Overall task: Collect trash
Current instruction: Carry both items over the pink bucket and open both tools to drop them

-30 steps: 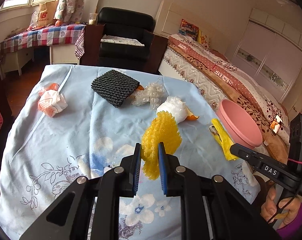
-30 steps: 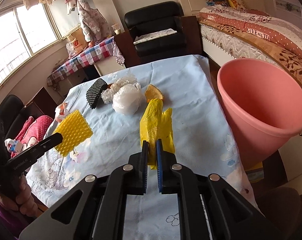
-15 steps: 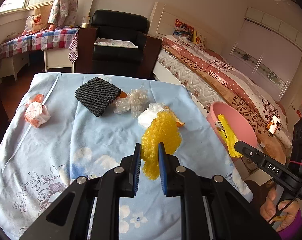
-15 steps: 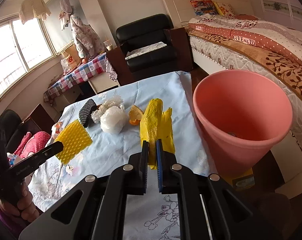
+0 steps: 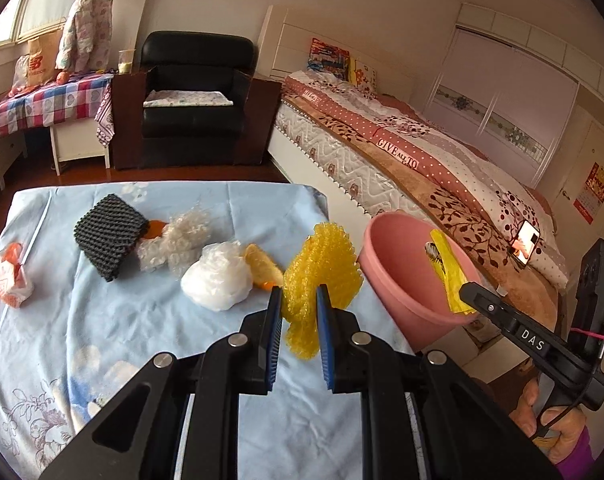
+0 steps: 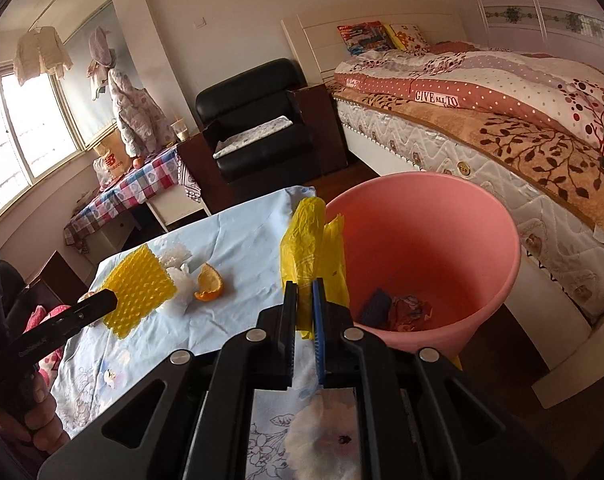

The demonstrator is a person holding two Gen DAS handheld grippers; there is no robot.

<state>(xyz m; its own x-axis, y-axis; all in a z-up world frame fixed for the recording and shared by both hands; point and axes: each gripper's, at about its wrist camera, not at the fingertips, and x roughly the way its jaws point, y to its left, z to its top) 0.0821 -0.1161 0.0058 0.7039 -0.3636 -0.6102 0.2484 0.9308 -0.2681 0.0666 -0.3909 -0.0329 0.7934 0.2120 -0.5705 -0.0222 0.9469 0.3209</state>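
While the left wrist view shows the left gripper [image 5: 298, 312], tilted downward and clamped on the yellow foam net [image 5: 322, 268], carried closer beside the pink bin [image 5: 386, 280], the right wrist view shows the right gripper [image 6: 304, 312], likewise pitched down, pinching the yellow plastic bag [image 6: 314, 248] now at the bin's rim, so both drops look near.

Both wrist views look down along their fingers from close above, sharing the table [image 5: 101, 320] and pink bucket [image 6: 498, 280].

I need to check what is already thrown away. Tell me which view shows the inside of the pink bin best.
The right wrist view: it looks down into the pink bin and shows scraps on its bottom. The left wrist view shows only the bin's rim and near wall, partly behind the yellow bag.
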